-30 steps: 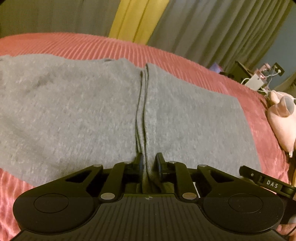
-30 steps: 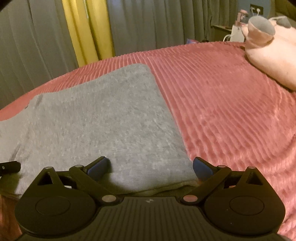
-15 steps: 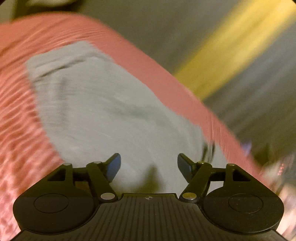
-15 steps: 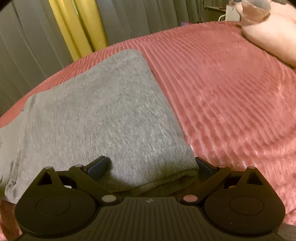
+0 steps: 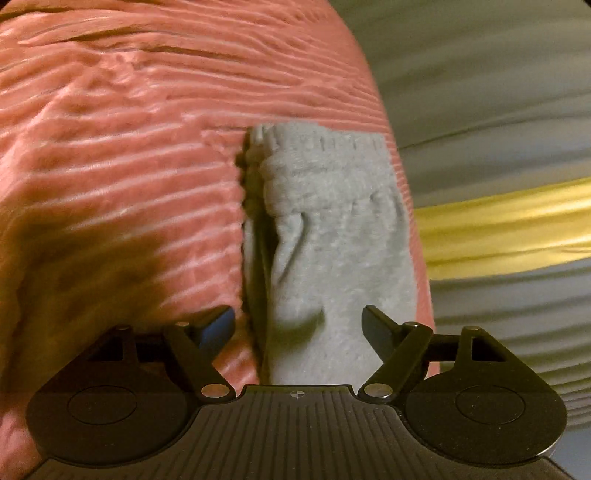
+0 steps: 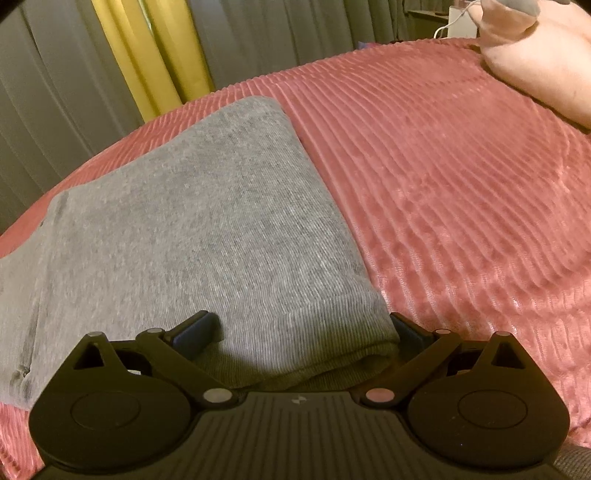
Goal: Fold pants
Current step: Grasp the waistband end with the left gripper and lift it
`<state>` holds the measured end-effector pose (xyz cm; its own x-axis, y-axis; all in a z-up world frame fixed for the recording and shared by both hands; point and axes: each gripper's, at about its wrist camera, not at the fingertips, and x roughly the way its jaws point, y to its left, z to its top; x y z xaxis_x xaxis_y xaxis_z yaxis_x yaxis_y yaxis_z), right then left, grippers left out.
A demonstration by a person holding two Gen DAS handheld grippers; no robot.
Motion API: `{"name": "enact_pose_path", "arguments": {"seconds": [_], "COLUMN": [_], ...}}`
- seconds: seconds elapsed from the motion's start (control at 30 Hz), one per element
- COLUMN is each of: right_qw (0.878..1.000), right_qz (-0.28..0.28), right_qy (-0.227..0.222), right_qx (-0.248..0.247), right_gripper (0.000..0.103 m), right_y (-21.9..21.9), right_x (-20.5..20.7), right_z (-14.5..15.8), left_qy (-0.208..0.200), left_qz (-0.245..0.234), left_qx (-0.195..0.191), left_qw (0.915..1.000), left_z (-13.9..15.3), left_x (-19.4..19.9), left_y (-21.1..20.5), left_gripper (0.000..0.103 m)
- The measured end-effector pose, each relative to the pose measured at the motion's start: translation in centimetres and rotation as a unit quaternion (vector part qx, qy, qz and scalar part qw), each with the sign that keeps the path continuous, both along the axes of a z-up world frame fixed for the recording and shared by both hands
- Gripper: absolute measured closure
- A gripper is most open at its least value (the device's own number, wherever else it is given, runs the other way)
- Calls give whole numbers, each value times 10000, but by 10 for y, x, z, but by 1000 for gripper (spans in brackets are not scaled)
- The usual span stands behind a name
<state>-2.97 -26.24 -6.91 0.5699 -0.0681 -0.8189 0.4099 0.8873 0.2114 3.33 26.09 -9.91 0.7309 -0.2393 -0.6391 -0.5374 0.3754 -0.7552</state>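
- A pink ribbed bedspread [image 6: 461, 177] covers the bed.
- Grey curtains [image 6: 55, 92] hang behind it, with a yellow curtain [image 6: 147, 55] between them.
- A pale pink soft toy [image 6: 546, 51] lies on the bedspread's far corner.

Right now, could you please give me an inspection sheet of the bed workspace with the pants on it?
Surface: pink ribbed bedspread, rumpled in the left view.
Job's things: grey pants lying folded and flat on the bedspread; gathered waistband end in the left view.
Clutter: pink plush toy at the far right of the bed.
Grippers: left gripper opening, pants in front between the fingers, not pinched; right gripper open, straddling the folded edge.
Cables: white cable behind the bed.
Surroundings: grey curtains with a yellow curtain.
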Motion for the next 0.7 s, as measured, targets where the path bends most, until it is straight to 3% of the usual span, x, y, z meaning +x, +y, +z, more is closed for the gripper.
{"name": "enact_pose_path", "arguments": {"seconds": [0.17,0.37,0.47,0.53,0.63,0.7], "right_qw": [10000,10000,10000,10000,10000,10000], "right_qz": [7,3,5,9,-5,-7], "right_qy": [1,1,-9,-15,-20,-23], "right_qx": [-1,-9,-43,-64,-65,-73], "right_gripper": [4,4,4,4,4,4], "right_y": [0,0,1,1,1,1], "right_x": [0,0,0,0,0,0], "right_z": [0,0,0,0,-1,-1], "left_qy": [-220,-406,-425,-354,-502,-524], "left_qz": [-25,204,132,92,74,38], "left_qx": [195,5,202,393,499,593], "left_qw": [9996,9990,9988,9986,9975,9969], "left_z": [-11,-19,-20,-21,-21,-19], "left_x": [14,24,27,30,29,31], "left_y": [9,17,16,14,14,12], "left_gripper": [20,20,36,69,76,75]}}
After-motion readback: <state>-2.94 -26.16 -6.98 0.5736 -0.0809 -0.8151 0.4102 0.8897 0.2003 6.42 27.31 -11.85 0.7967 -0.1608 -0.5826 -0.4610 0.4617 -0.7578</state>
